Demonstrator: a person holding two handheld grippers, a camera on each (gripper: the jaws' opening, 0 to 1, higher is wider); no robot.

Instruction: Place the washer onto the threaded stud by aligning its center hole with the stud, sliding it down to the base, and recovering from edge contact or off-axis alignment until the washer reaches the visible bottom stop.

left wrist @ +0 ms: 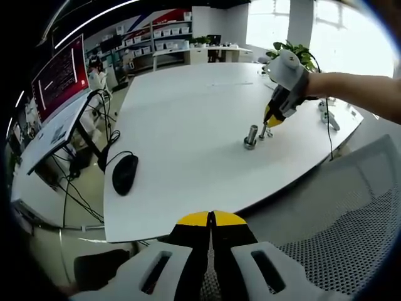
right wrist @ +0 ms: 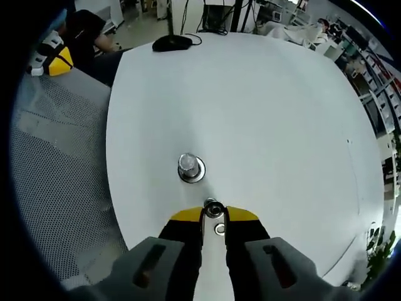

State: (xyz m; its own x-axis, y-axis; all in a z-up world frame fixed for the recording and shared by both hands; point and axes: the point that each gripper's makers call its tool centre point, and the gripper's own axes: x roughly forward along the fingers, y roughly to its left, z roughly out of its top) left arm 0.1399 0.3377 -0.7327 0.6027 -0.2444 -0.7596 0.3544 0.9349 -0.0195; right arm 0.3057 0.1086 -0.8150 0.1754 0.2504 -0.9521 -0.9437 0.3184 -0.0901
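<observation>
Metal washer (right wrist: 213, 209), a shiny ring, sits pinched at your right gripper (right wrist: 213, 215) tips, just short of the round-based threaded stud (right wrist: 190, 167); your left gripper (left wrist: 212, 219) is closed, empty.

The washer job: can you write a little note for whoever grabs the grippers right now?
Right gripper: tips down at the table, closed around the washer, which stands on edge.
Left gripper: shut, empty, held back off the table edge.
Threaded stud: upright on its round base, just ahead of the right gripper's tips; nothing on it yet. A second small ring lies between the right gripper's jaws.
Done: washer gripped.
Left: lift it, level it, line its hole up over the stud, slide it down to the base.
</observation>
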